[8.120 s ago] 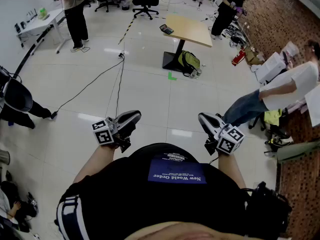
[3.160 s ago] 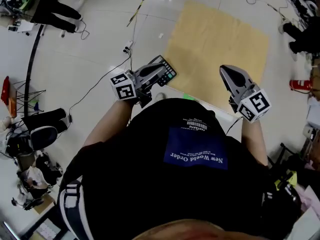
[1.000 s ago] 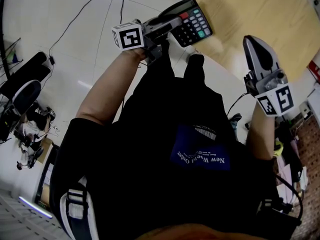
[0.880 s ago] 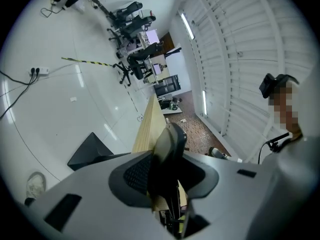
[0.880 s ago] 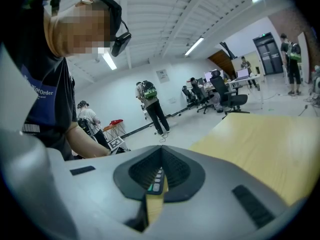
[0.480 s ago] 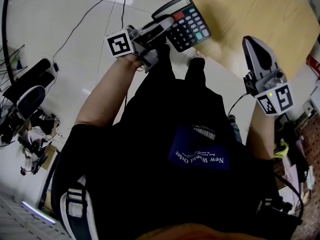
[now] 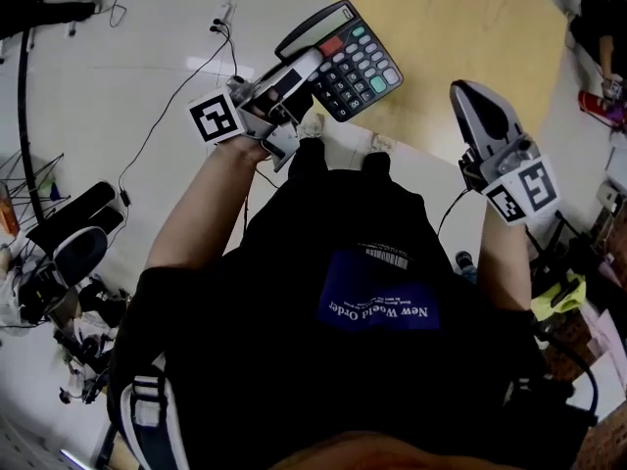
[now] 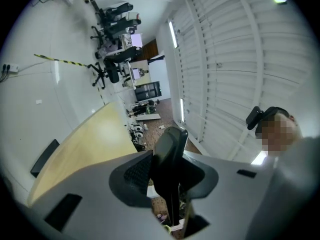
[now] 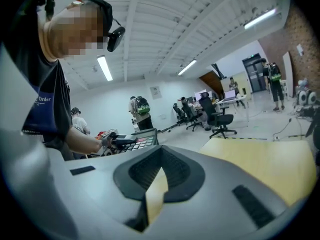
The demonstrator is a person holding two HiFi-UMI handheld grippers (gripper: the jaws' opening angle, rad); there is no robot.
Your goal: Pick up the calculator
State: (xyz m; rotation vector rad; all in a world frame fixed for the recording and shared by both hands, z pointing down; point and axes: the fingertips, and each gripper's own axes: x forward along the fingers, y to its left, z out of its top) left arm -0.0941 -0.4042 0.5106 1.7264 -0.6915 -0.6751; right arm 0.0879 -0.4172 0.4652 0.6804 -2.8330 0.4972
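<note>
My left gripper point(image 7: 302, 65) holds the calculator point(image 7: 351, 55) by its edge, in the air beside the bare wooden surface point(image 7: 470, 27). My right gripper point(image 7: 474, 101) is empty, jaws almost together. Beyond are a white floor point(image 7: 118, 67) and office chairs point(image 8: 112, 21).

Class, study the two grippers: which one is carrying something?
The left gripper: its fingers clamp the calculator by its edge. The right gripper has nothing between its fingers.
</note>
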